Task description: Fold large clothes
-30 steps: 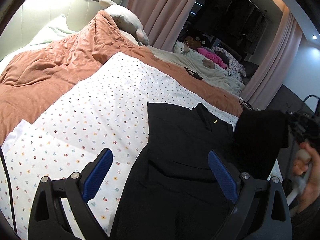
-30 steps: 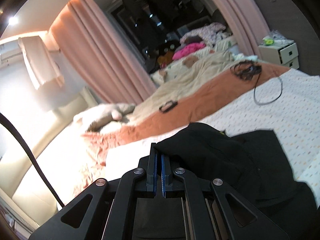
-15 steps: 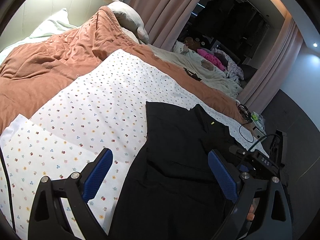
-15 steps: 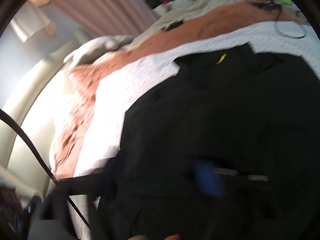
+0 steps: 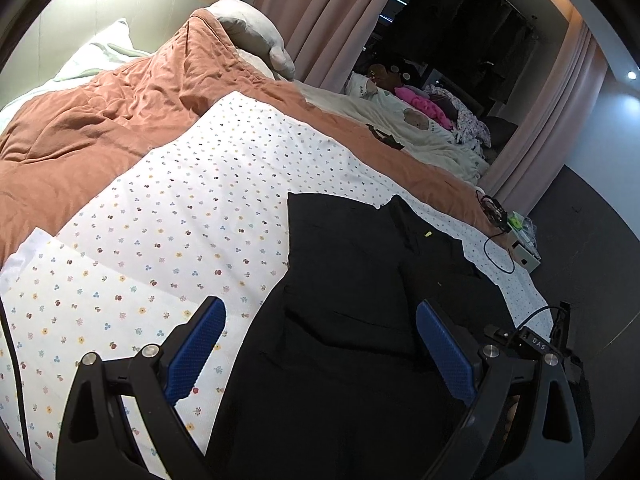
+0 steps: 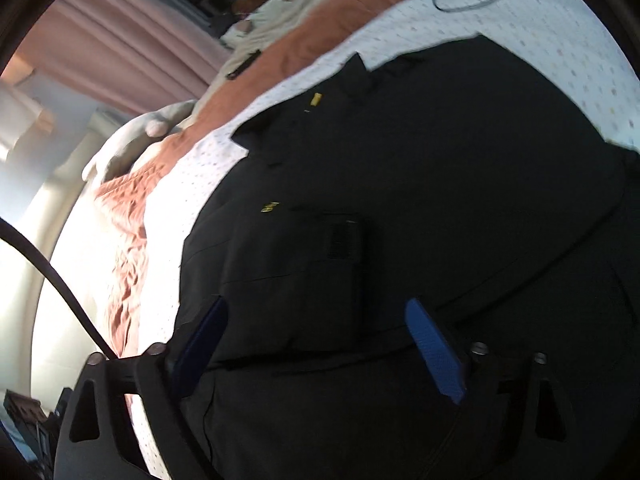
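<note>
A large black garment (image 5: 352, 280) with a collar and a small yellow tag lies spread on the flower-print sheet (image 5: 168, 216) of a bed. My left gripper (image 5: 318, 308) stands open just above the garment's near left edge, its blue pads apart with nothing between them. In the right wrist view the same garment (image 6: 440, 160) fills most of the picture, showing a chest pocket. My right gripper (image 6: 316, 306) hovers low over the garment; its jaws stand wide and are closing. Cloth lies under them, and the pads press on nothing.
An orange duvet (image 5: 100, 128) and a pale pillow (image 5: 248, 28) lie at the bed's head. Pink curtains (image 5: 320, 12) hang behind. A cream blanket with piled clothes (image 5: 424, 108) sits at the far side. A black cable (image 5: 498, 252) loops near a small bedside cabinet (image 5: 524, 256).
The right gripper held a lifted black flap of the garment; it has let go, opened and dropped low over the garment. The flap now lies flat. The left gripper stayed put.
</note>
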Motion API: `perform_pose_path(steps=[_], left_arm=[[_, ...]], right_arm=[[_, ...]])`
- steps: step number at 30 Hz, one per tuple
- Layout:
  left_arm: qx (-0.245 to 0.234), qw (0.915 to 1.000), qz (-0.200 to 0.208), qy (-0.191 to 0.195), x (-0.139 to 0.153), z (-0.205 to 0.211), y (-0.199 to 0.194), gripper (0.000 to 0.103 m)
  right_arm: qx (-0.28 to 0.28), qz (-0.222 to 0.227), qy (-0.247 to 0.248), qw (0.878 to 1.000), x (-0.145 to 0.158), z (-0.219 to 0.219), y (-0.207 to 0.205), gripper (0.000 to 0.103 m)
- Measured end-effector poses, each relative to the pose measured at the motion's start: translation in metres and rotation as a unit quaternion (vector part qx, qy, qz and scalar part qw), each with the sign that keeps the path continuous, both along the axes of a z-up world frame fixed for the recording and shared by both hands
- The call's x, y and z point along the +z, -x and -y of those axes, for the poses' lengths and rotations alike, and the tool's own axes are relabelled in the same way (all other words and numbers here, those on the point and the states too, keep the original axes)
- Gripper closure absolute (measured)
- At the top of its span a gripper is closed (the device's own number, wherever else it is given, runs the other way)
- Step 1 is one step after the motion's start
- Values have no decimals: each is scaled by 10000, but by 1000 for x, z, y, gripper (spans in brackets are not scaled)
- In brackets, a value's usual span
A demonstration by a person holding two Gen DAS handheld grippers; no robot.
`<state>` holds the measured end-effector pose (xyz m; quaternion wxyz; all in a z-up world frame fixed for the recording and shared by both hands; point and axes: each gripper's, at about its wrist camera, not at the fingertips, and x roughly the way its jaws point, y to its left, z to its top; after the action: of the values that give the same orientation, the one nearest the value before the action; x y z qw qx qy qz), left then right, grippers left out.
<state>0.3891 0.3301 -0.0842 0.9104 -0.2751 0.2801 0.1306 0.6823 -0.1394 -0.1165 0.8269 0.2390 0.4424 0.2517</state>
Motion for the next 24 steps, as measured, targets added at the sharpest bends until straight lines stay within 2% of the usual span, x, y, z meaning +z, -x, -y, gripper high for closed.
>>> perform_pose_path(steps=[4,8,9,10,11,18,21,24], left_arm=[[47,9999,9,105,-2,-7,0,5],[83,9998,-7,172,-4,-11,1,5],[98,9998,-17,179,-5,-13,1,5],[112,9998,-25,185,-5,-14,2,5],[129,9997,-35,192,-6,-15,2,5],[264,9992,-190,225,-7,-24,7,5],[317,9988,-184,331,-1,-27,13,5],[379,9987,-206,270,7,-26,20,5]], right_arm=[[209,-160,125,9996,-12,-5,-16,31],[309,-227,182,9991,-14,-17,-28,36],[391,-199,104,9990,-12,-24,-27,44],[460,-197,42,9987,-16,-24,-16,46],[526,-168,-23,9985,-19,-36,-14,46],[1185,248,-163,9925,14,-86,-2,46],[1612,375,-327,9857,32,-112,9,46],[1962,424,-335,9791,47,-130,22,46]])
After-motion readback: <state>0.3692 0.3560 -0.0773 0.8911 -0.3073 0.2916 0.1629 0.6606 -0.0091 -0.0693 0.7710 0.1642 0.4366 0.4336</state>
